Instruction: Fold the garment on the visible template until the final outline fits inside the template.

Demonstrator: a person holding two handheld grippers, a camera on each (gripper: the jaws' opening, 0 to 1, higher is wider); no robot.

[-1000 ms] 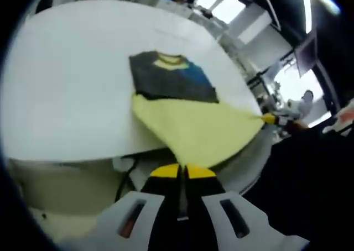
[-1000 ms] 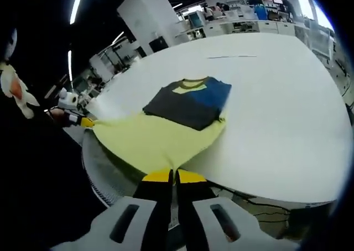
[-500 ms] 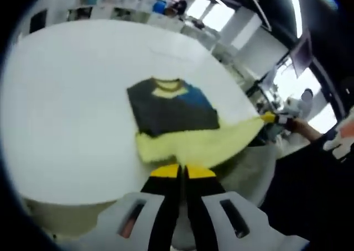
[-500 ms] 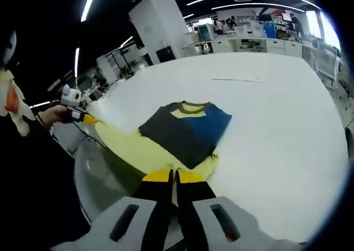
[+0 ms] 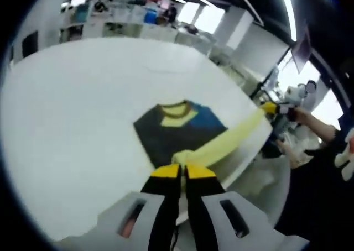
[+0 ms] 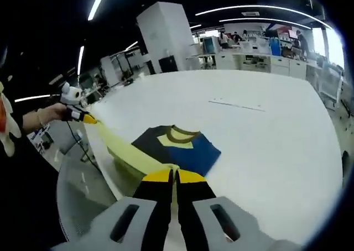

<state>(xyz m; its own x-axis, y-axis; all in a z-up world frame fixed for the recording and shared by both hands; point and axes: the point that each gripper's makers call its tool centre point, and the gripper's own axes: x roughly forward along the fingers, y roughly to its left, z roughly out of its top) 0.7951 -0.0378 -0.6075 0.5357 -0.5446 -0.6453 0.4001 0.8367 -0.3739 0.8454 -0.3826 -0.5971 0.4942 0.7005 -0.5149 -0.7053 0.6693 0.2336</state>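
Observation:
A short-sleeved garment (image 5: 166, 135) with a dark and blue top, yellow collar and yellow lower part lies on the white table (image 5: 72, 107). My left gripper (image 5: 181, 171) is shut on one corner of the yellow hem. The hem stretches as a taut band to my right gripper (image 5: 270, 106), held by a hand at the table's right edge. In the right gripper view, my right gripper (image 6: 172, 176) is shut on the other hem corner above the garment (image 6: 191, 148). The left gripper (image 6: 87, 119) holds the band's far end at the left.
A thin faint line (image 6: 237, 105) is marked on the table (image 6: 265, 146) beyond the collar. The table's curved edge (image 6: 99, 162) runs under the yellow band. Benches, shelves and a white pillar (image 6: 163, 38) stand far behind.
Both grippers have lifted the yellow lower part off the table's edge and carried it forward over the dark top toward the collar. The wide yellow sheet now appears as a narrow raised band.

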